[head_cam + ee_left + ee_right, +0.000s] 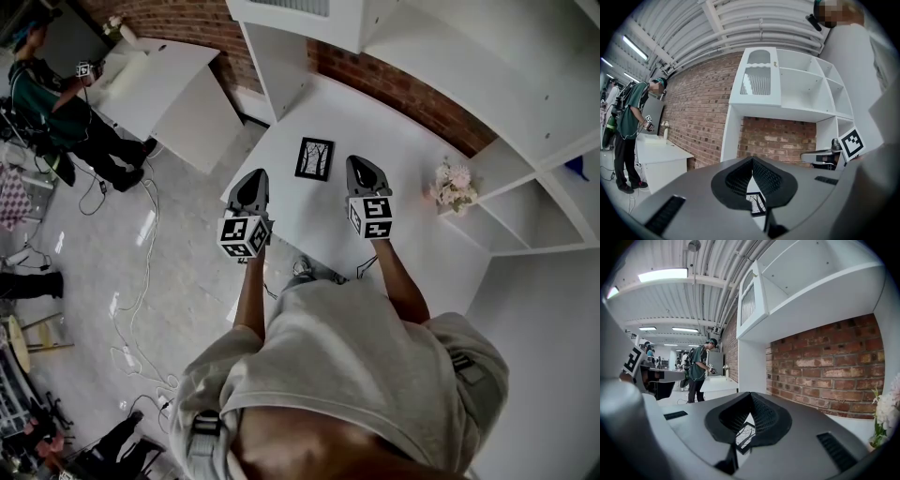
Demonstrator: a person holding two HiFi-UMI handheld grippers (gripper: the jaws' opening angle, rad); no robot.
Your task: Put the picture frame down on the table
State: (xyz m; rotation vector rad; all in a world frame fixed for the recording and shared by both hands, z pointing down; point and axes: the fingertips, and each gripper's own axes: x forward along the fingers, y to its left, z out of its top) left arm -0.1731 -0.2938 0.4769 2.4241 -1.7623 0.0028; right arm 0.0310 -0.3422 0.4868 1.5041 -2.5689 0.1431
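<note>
Head view: picture frame (314, 158) flat on counter (412, 150); left gripper (255, 178) and right gripper (359, 167) flank it, jaws clenched, empty.

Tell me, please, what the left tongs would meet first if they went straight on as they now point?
Probably the brick wall under the shelf unit. The left tongs point roughly level above the table; the picture frame lies flat below and right of their line, so they'd likely pass it.

Black picture frame (314, 158) around a white print of black bare branches, centre; white table (281, 164); dark grey left gripper (256, 174) and right gripper (357, 161) with black-and-white square-marker cubes; pale pink flowers (453, 185), right; red-brown brick wall (394, 92), top.
</note>
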